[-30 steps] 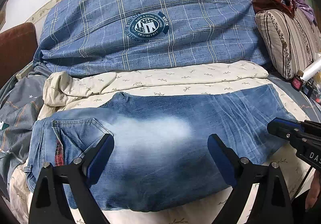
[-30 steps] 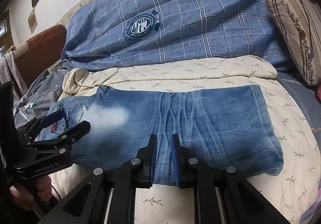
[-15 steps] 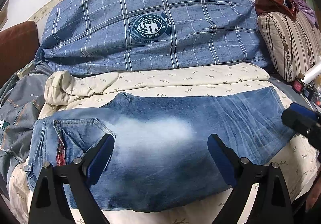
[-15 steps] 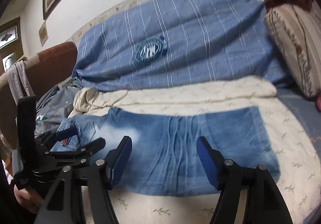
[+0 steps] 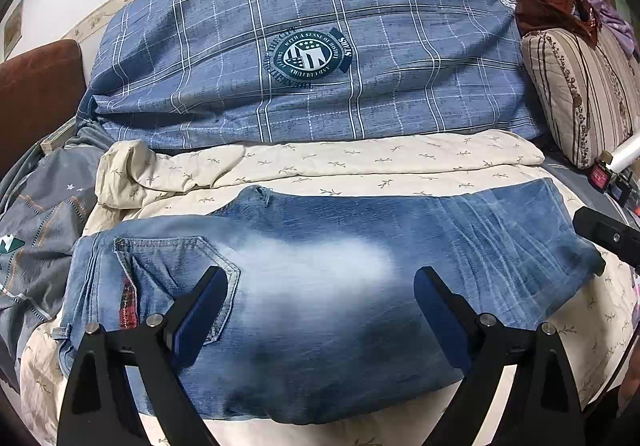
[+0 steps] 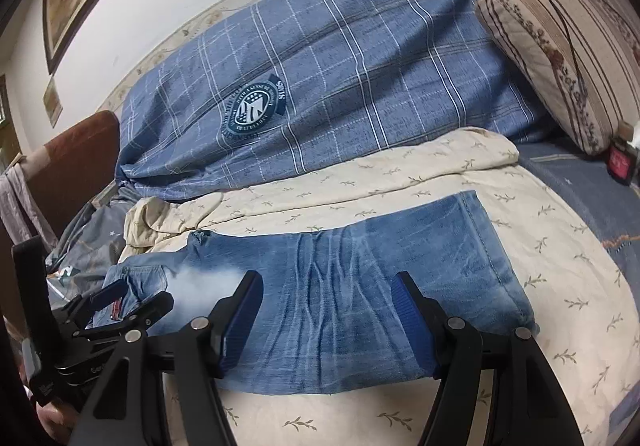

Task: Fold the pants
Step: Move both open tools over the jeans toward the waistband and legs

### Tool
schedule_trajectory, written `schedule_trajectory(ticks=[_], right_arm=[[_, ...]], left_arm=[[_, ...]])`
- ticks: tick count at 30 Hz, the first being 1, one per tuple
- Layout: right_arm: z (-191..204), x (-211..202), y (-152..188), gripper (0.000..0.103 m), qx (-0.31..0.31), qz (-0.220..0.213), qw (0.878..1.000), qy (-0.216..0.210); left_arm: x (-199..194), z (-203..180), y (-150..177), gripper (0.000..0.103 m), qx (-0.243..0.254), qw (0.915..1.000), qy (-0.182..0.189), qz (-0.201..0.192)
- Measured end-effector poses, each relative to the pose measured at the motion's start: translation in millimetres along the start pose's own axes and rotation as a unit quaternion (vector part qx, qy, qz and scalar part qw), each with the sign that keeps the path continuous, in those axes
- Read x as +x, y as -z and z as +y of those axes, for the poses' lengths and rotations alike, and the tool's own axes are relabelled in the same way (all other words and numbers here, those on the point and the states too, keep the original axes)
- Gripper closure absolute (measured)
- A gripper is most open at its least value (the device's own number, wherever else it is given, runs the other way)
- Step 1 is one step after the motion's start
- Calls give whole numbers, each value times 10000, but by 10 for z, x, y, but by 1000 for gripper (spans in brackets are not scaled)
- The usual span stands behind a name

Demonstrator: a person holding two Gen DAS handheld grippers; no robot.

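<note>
Faded blue jeans (image 5: pixel 332 286) lie folded flat across the cream leaf-print bed sheet (image 5: pixel 360 162), waist and back pocket at the left, folded end at the right; they also show in the right wrist view (image 6: pixel 340 294). My left gripper (image 5: pixel 320 314) is open and empty, above the waist half near the pocket. My right gripper (image 6: pixel 328 320) is open and empty, above the leg half. The left gripper shows at the left edge of the right wrist view (image 6: pixel 128 298); the right one shows at the right edge of the left wrist view (image 5: pixel 608 238).
A blue plaid duvet (image 5: pixel 312 58) is heaped behind the jeans. A striped pillow (image 5: pixel 584 94) stands at the right, with small items (image 5: pixel 600 176) below it. Grey bedding (image 5: pixel 36 222) and a brown headboard (image 5: pixel 36 86) are at the left.
My right gripper was shut on the near edge of the jeans; it has let go, opened wide and lifted back. The jeans lie still. The left gripper has hardly moved.
</note>
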State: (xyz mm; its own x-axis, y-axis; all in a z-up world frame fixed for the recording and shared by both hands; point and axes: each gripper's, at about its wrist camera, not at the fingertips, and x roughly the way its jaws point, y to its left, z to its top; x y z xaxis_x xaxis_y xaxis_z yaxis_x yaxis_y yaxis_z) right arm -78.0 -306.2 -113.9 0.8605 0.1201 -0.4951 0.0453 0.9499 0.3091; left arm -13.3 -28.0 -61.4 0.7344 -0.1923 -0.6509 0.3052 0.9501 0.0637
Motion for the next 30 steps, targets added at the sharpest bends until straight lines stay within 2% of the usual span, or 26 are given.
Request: schedule_trajectory(ticks=[13, 18, 20, 23, 26, 29, 30], right_arm=[[-141, 123, 45, 32, 94, 410, 9983, 399], [-311, 263, 81, 32, 284, 822, 9928, 825], [-467, 356, 107, 33, 529, 1109, 9873, 1010], [-627, 390, 126, 34, 893, 1242, 9843, 882], [-604, 389, 133, 34, 772, 1230, 9849, 947], [-509, 459, 161, 33, 442, 1342, 9830, 1171], [-480, 471, 163, 33, 369, 1355, 9825, 1223]], left_arm=[[40, -50, 12, 9, 82, 9999, 5, 124], [93, -44, 33, 9, 149, 9995, -127, 249], [136, -24, 50, 9, 171, 9989, -232, 358], [231, 55, 89, 9, 147, 9973, -323, 636], [344, 168, 155, 9, 35, 9944, -359, 994], [569, 291, 282, 9, -125, 9851, -279, 1692], [573, 329, 302, 9, -199, 9852, -177, 1695]])
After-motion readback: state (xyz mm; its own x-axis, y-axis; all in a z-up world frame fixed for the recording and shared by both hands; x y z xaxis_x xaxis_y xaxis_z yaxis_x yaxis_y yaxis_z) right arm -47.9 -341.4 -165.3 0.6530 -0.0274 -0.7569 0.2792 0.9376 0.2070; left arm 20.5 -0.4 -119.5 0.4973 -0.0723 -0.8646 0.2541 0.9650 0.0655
